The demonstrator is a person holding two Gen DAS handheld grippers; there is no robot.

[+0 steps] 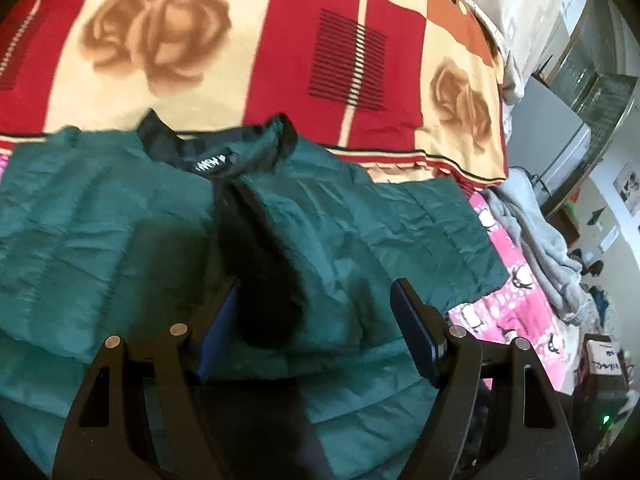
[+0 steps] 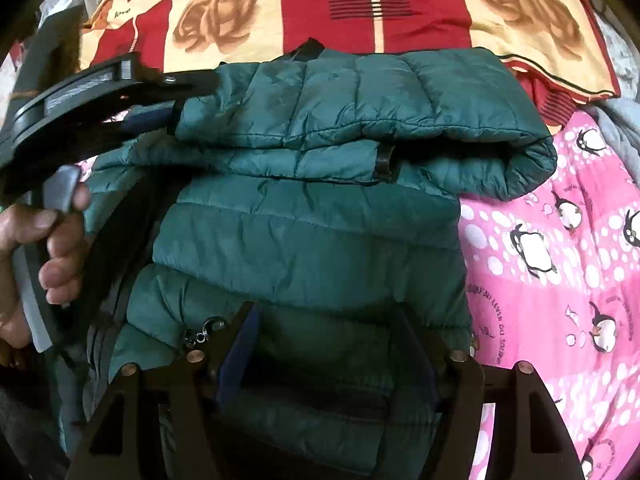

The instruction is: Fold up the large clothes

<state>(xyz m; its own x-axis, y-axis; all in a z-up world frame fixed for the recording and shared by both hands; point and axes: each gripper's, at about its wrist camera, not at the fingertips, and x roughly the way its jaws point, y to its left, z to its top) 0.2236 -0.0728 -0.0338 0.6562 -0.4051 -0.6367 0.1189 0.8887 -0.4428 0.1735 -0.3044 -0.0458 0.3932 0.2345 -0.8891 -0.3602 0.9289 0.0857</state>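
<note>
a: left wrist view first. where's the jacket [image 1: 140, 216]?

b: spread on the bed, green and quilted, its dark collar [image 1: 216, 148] at the far side against a red-and-cream blanket [image 1: 240, 40]. its front lies parted, showing dark lining down the middle. a pink penguin sheet [image 1: 520, 292] shows to the right, with a grey cloth [image 1: 536, 224] beyond it.

a: and the left gripper [image 1: 316, 304]?

b: its jaws stand wide apart above the jacket's middle. the blue pads [image 1: 416, 320] press on nothing; it holds nothing.

a: now the right wrist view.

b: the jacket [image 2: 304, 240] fills the centre, a sleeve [image 2: 360, 116] folded across its far part, with the cuff end at the right. a zip pull [image 2: 204, 332] sits at the near left. the penguin sheet [image 2: 560, 240] is on the right, the blanket [image 2: 400, 20] beyond.

a: the right gripper [image 2: 328, 328]?

b: spread open over the near part of the jacket, nothing pinched that i can make out. at the left a hand [image 2: 36, 248] holds the left gripper [image 2: 160, 104], whose tips are at the sleeve's left end; from here i can't tell whether they touch it.
</note>
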